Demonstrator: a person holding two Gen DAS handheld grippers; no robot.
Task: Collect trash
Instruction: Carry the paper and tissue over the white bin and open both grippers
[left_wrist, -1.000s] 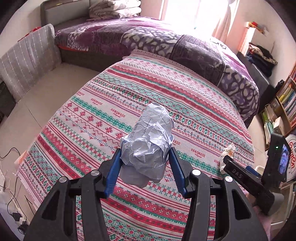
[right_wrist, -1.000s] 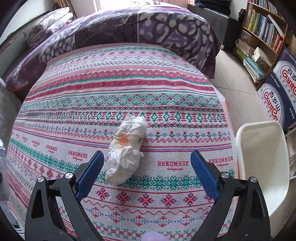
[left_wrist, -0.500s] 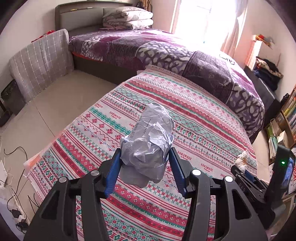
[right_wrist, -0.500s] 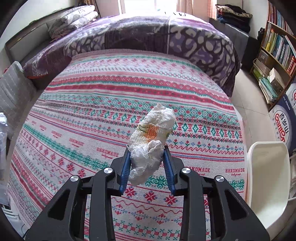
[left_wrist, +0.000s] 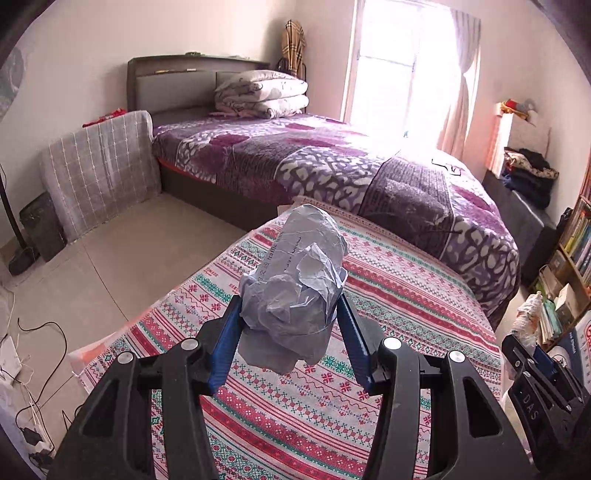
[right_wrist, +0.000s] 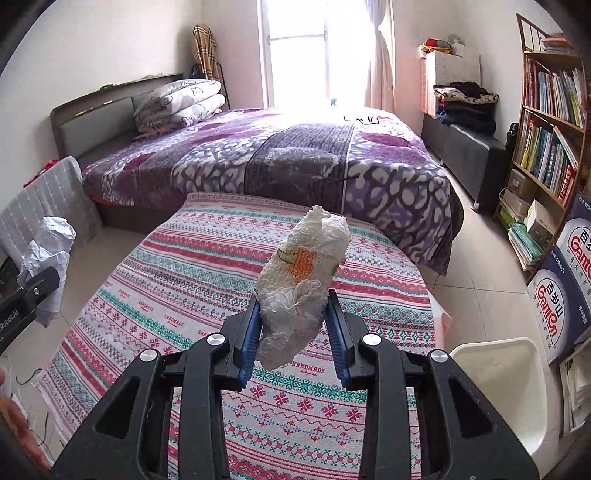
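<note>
Carrying step: left gripper (left_wrist: 291, 325) clamped on crumpled paper wad (left_wrist: 295, 291), right gripper (right_wrist: 293, 325) clamped on tissue wad (right_wrist: 303, 284), both above striped cloth (right_wrist: 207, 280); next, probably release into white bin (right_wrist: 498, 384)

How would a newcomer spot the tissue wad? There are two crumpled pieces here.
Find the striped red-and-teal cloth before the purple bed. Above it, the right gripper clamps the tissue wad. Its orange print distinguishes it from the plain crumpled paper in the left gripper.

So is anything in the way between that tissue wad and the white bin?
Nothing visible. The right gripper holds the tissue wad above the striped cloth, and the white bin sits open just right.
</note>
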